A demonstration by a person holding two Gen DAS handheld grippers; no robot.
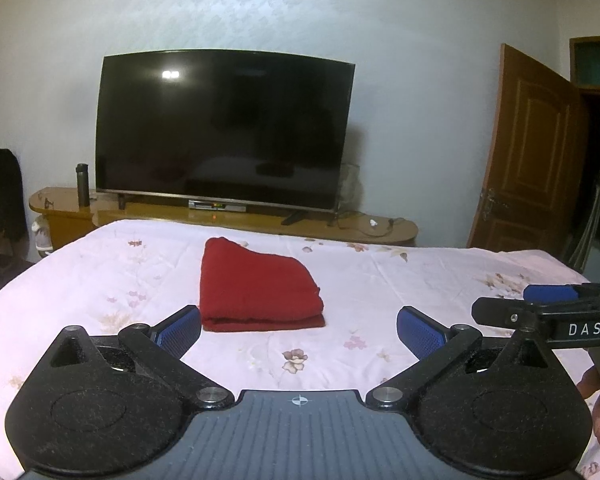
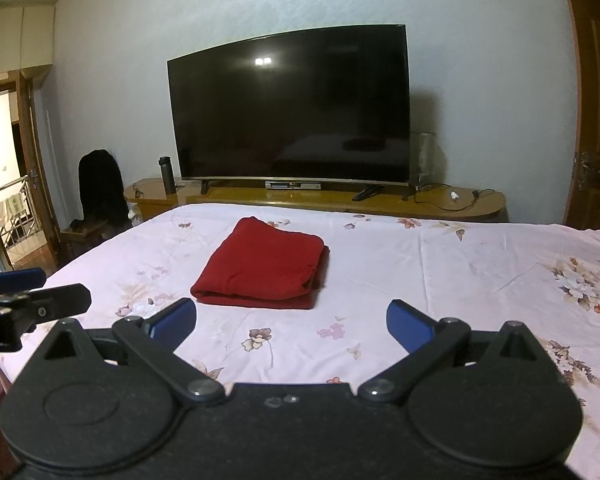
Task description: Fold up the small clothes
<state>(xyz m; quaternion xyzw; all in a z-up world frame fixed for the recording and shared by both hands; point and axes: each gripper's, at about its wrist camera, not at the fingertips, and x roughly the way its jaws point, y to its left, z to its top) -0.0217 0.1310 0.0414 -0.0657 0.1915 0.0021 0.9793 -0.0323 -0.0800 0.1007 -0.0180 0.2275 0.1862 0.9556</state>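
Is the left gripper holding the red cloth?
No. The left gripper is open and empty, and the folded red cloth lies on the bed ahead of its fingers.

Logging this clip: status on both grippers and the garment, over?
Left hand-held gripper open, empty. Right hand-held gripper open, empty. Red garment folded, flat on the floral bedsheet, beyond both. Nothing in the way.

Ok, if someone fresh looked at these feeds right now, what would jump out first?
The red folded garment lies alone on the pale floral bedsheet, just beyond both grippers. Behind it a big dark television stands on a low wooden cabinet against the wall. The left gripper and right gripper are both open and empty, short of the cloth.
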